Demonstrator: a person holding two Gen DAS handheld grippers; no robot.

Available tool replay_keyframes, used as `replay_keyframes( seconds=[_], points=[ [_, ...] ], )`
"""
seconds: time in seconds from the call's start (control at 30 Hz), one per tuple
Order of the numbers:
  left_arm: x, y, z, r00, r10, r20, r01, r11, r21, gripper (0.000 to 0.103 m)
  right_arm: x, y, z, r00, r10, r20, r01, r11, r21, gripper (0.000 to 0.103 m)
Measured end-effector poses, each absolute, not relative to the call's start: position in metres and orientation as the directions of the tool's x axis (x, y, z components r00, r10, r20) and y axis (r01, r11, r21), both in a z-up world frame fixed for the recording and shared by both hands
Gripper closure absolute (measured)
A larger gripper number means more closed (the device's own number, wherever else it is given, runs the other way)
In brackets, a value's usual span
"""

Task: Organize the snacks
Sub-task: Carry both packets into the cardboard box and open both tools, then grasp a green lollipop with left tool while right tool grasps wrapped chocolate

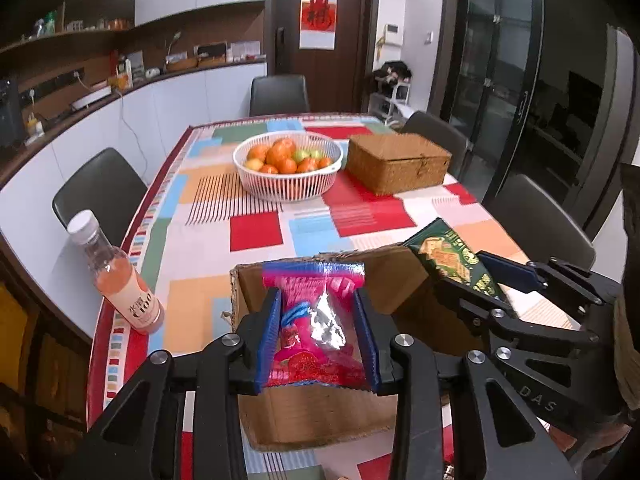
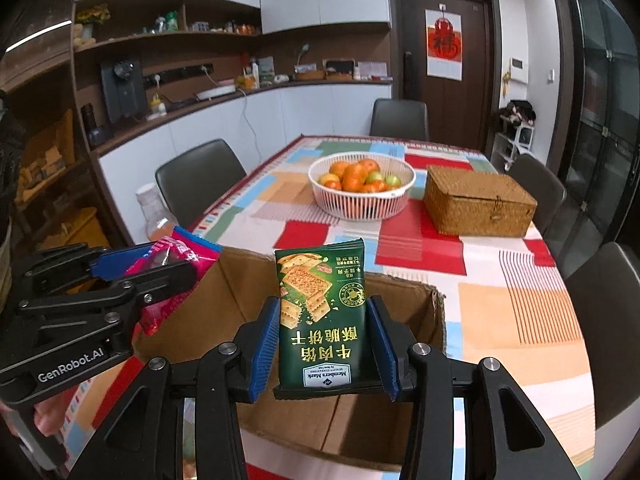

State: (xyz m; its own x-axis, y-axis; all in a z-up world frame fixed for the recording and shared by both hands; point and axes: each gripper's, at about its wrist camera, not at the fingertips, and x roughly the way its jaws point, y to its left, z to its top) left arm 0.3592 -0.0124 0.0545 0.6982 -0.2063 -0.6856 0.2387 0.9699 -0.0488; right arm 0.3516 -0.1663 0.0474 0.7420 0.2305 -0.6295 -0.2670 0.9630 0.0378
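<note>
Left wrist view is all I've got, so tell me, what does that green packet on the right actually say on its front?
Observer: The green cracker packet shows Chinese characters and "Member's Mark", upside down in the right wrist view.
Operator: How does the right gripper hold it?
Observer: The right gripper has its jaws closed on the packet's two side edges, the packet standing upright above the cardboard box.
Operator: Can you see my pink packet from there?
Observer: Yes, the pink snack packet sticks out of the left gripper, over the box's left part.
Operator: Any branding on my gripper?
Observer: "GenRobot.AI" is printed on its side.
</note>
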Motion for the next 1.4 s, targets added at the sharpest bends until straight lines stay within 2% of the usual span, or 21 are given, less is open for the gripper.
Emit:
replay_keyframes(
  seconds=[0.07, 0.23, 0.4, 0.6, 0.93, 1.2, 1.4],
  points=[
    [0.36, -0.012, 0.051, 0.703, -0.174, -0.689, 0.213, 0.977, -0.029, 0.052, 0.355, -0.167, 0.044, 0.738, 0.223, -0.636, -0.261, 0.965, 0.035, 0.057],
    [0.34, -0.01, 0.057, 0.726, -0.187, -0.662, 0.23, 0.973, -0.024, 0.047, 0.34, -0.171, 0.046, 0.758, 0.193, -0.623, -0.239, 0.971, 0.01, 0.044],
    [0.309, -0.012, 0.065, 0.745, -0.214, -0.632, 0.257, 0.966, -0.023, 0.043, 0.314, -0.175, 0.058, 0.785, 0.203, -0.586, -0.251, 0.968, -0.002, 0.044],
    [0.268, -0.02, 0.069, 0.751, -0.252, -0.61, 0.302, 0.953, -0.022, 0.043, 0.274, -0.185, 0.069, 0.816, 0.196, -0.543, -0.244, 0.97, -0.016, 0.044],
    [0.21, -0.03, 0.062, 0.769, -0.249, -0.589, 0.311, 0.95, 0.005, 0.043, 0.229, -0.2, 0.053, 0.791, 0.201, -0.578, -0.244, 0.97, 0.003, 0.044],
    [0.189, -0.037, 0.032, 0.708, -0.27, -0.652, 0.352, 0.936, -0.006, 0.043, 0.203, -0.206, 0.039, 0.764, 0.196, -0.614, -0.243, 0.97, 0.008, 0.044],
    [0.184, -0.04, -0.002, 0.643, -0.253, -0.723, 0.358, 0.934, -0.008, 0.043, 0.195, -0.209, 0.013, 0.703, 0.188, -0.685, -0.237, 0.971, 0.023, 0.044]
  ],
)
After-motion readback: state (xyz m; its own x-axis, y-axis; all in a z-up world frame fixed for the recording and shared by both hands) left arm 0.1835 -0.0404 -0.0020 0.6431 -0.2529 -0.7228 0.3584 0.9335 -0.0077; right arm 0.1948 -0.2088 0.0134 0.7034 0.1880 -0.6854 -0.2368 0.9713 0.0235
